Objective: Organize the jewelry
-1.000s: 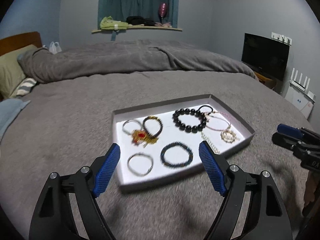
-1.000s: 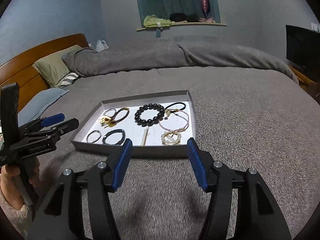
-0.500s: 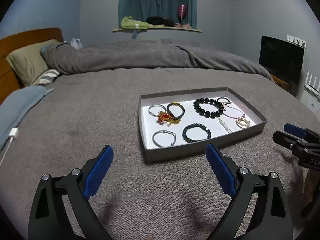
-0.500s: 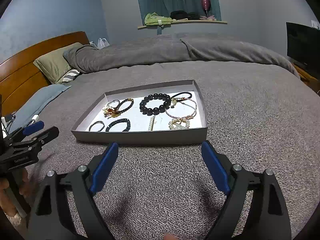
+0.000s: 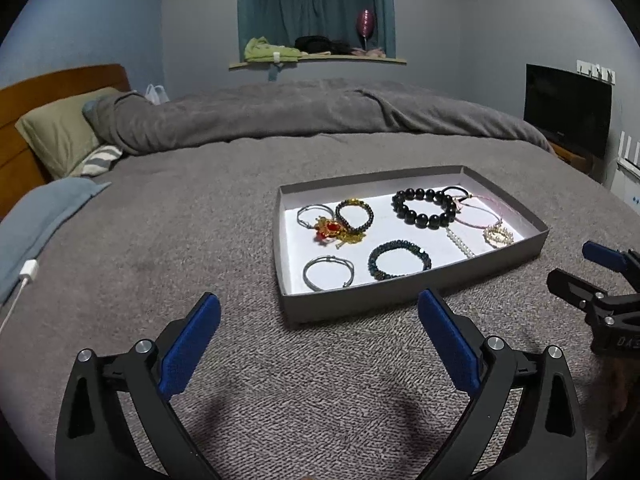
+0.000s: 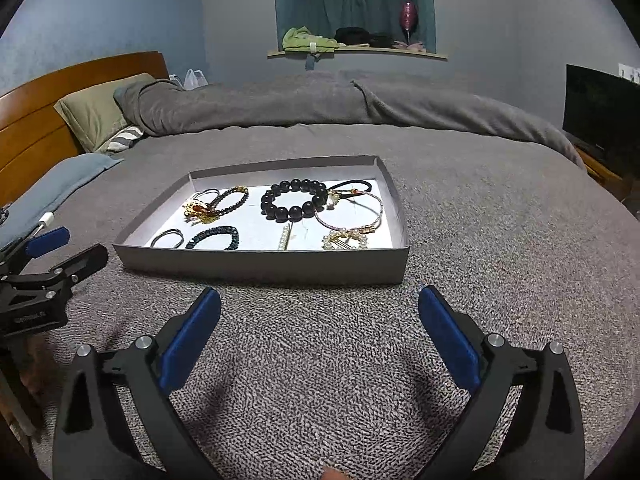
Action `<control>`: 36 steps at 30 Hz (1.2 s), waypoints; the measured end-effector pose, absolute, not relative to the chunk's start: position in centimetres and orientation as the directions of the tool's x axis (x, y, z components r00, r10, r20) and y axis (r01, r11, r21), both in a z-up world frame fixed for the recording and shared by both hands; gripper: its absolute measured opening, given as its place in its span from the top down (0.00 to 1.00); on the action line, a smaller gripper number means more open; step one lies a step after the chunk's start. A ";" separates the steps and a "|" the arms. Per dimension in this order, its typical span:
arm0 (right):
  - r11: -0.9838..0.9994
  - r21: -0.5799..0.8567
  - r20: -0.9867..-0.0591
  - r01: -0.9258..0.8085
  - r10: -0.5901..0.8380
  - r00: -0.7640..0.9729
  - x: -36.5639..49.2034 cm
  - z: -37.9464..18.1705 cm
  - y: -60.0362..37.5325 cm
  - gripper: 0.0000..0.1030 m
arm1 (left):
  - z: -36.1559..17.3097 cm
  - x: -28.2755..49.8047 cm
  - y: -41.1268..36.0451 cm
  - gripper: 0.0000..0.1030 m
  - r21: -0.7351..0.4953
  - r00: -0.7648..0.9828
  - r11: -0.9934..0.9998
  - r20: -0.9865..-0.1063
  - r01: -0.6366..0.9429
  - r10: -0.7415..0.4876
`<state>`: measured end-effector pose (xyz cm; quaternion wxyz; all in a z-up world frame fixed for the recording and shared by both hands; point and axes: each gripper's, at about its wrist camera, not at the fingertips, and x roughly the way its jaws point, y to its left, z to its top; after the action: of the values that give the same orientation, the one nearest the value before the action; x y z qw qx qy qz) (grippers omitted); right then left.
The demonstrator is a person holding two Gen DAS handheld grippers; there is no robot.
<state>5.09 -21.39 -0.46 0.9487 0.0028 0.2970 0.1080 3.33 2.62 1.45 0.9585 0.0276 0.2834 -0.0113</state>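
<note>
A shallow grey tray (image 5: 404, 298) (image 6: 264, 268) lies on the grey bed cover and holds several pieces of jewelry: a large black bead bracelet (image 5: 425, 208) (image 6: 294, 199), a dark teal bead bracelet (image 5: 399, 260) (image 6: 213, 237), a silver bangle (image 5: 329, 273) (image 6: 167, 238), a red and gold brooch (image 5: 332, 231), a pink cord bracelet (image 6: 347, 212) and a pearl piece (image 5: 498, 236) (image 6: 345, 240). My left gripper (image 5: 319, 322) is open and empty, near the tray's front left. My right gripper (image 6: 319, 316) is open and empty, just short of the tray's near wall.
A rumpled grey duvet (image 5: 304, 112) lies across the far side of the bed. Pillows (image 5: 60, 132) and a wooden headboard (image 6: 36, 120) are at the left. A white charger cable (image 5: 24, 280) lies at the left edge. A dark TV (image 5: 568, 108) stands at the right.
Both grippers have pulled back from the tray and their jaws have opened wider. The left gripper has shifted left of the tray. The jewelry has not moved.
</note>
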 end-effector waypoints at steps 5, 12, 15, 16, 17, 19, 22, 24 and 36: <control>0.980 0.072 -0.566 -0.186 0.194 0.801 5.3 -0.8 -21.6 0.05 | 1.5 3.1 2.4 0.05 0.049 0.845 0.998 -0.535 0.048 -0.014; 0.982 0.068 -0.577 -0.178 0.184 0.796 5.5 -1.1 -21.5 0.05 | 1.4 3.2 2.3 0.05 0.050 0.843 0.998 -0.538 0.050 -0.015; 0.983 0.066 -0.577 -0.170 0.176 0.797 5.6 -1.1 -21.5 0.05 | 1.4 3.2 2.3 0.05 0.049 0.843 0.998 -0.538 0.048 -0.014; 0.984 0.065 -0.577 -0.165 0.172 0.798 5.6 -1.2 -21.5 0.05 | 1.4 3.2 2.3 0.05 0.049 0.842 0.998 -0.539 0.048 -0.014; 0.985 0.064 -0.577 -0.163 0.170 0.799 5.6 -1.2 -21.5 0.05 | 1.3 3.3 2.3 0.05 0.048 0.841 0.998 -0.540 0.049 -0.015; 0.985 0.061 -0.575 -0.160 0.166 0.801 5.5 -1.2 -21.5 0.05 | 1.3 3.3 2.4 0.05 0.046 0.841 0.998 -0.541 0.049 -0.016; 0.986 0.056 -0.575 -0.160 0.163 0.802 5.5 -1.2 -21.5 0.05 | 1.4 3.3 2.5 0.05 0.044 0.841 0.998 -0.541 0.044 -0.013; 0.986 0.053 -0.578 -0.160 0.161 0.800 5.5 -1.2 -21.4 0.05 | 1.4 3.3 2.6 0.05 0.044 0.843 0.998 -0.538 0.042 -0.012; 0.986 0.049 -0.583 -0.157 0.156 0.798 5.8 -1.4 -21.3 0.05 | 1.2 3.3 2.3 0.05 0.055 0.843 0.997 -0.538 0.045 -0.008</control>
<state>5.81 -21.29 -1.41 0.9480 -0.0008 0.3073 0.0825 3.28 2.35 1.22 0.9594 0.0326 0.2799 -0.0138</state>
